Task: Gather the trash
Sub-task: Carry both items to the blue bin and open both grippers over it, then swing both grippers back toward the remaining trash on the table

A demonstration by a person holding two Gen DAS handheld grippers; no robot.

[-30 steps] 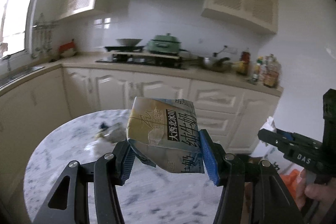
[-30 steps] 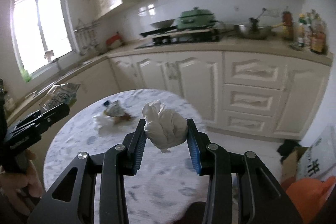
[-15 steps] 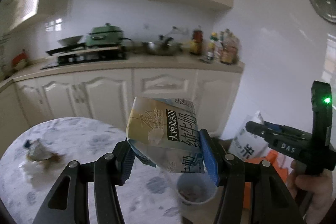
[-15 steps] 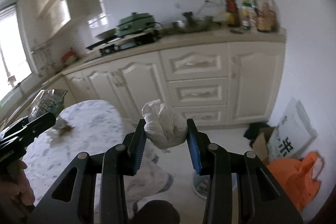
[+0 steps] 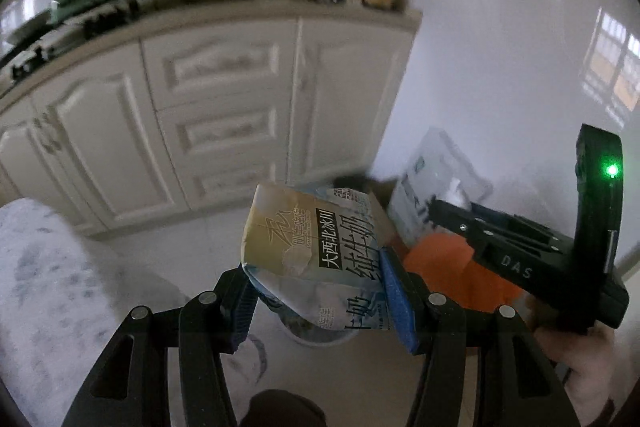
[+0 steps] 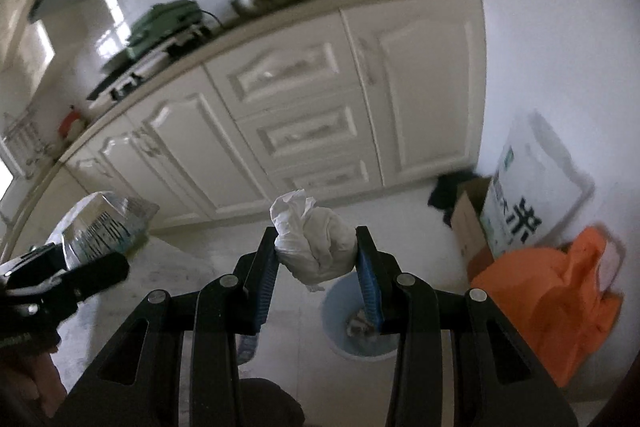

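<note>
Since a second ago both views have swung away from the stove and the marble table toward the floor by the end of the cabinets, and a small bin that was out of sight then now lies below both grippers. On the left, the table (image 5: 36, 291) shows only as an edge. The left gripper (image 5: 320, 291) is clamped on a crumpled milk carton (image 5: 316, 259), its blue pads pressed into the sides, and the carton hides most of the bin (image 5: 320, 337) beneath it. The right gripper (image 6: 316, 267) is closed on a balled white tissue (image 6: 316, 247), with the bin (image 6: 360, 323) just below and to the right of it, already holding some scraps. To my eye neither piece sits squarely over the opening yet, so letting go now could drop them on the tiles; the light tissue could also cling to a pad, and the bulky carton could catch the rim and tip out. The two grippers are close together above a narrow opening, so they may knock each other if both release at once. Further right, against the wall, stand a cardboard box (image 6: 468, 223), a white printed sack (image 6: 528, 195) and an orange bag (image 6: 560, 299), all near the bin but not over it.
</note>
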